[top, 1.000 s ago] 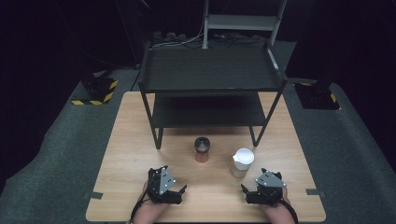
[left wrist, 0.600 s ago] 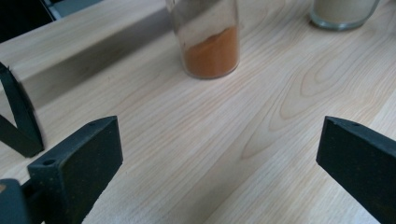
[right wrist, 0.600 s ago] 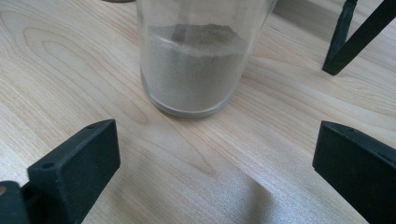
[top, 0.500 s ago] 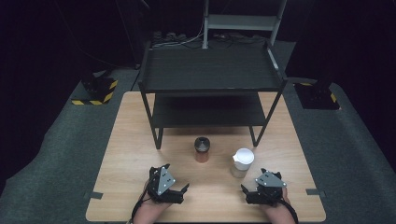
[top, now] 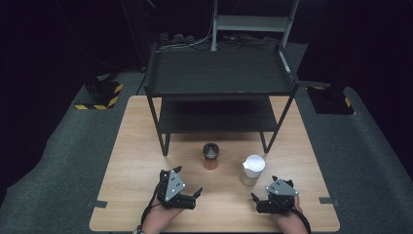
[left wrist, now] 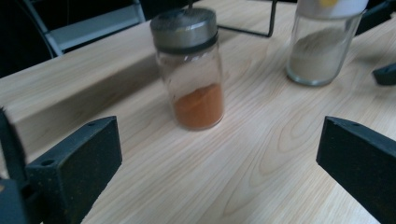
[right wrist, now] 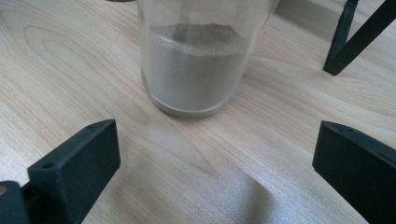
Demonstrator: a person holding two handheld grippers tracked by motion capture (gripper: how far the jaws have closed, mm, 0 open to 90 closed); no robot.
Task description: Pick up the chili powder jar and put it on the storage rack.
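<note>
A glass jar with orange powder and a grey lid [top: 210, 156] stands upright on the wooden table [top: 141, 146], just in front of the rack. A glass jar of beige powder with a white lid [top: 253, 169] stands to its right. My left gripper [top: 189, 180] rests on the table near the front edge, open, aimed at the orange jar [left wrist: 196, 79], which is some way beyond its jaws. My right gripper [top: 263, 187] is open too, with the beige jar [right wrist: 198, 60] close ahead of its jaws and not touching them. Nothing sits between either pair of jaws.
A black two-level metal rack [top: 221, 73] takes up the back half of the table, and its front legs [right wrist: 355, 37] stand close behind the jars. Dark floor surrounds the table, with cables and yellow-black striped bases [top: 100, 95] beyond.
My left gripper has edged slightly to the right. The jars and the right gripper have stayed put.
</note>
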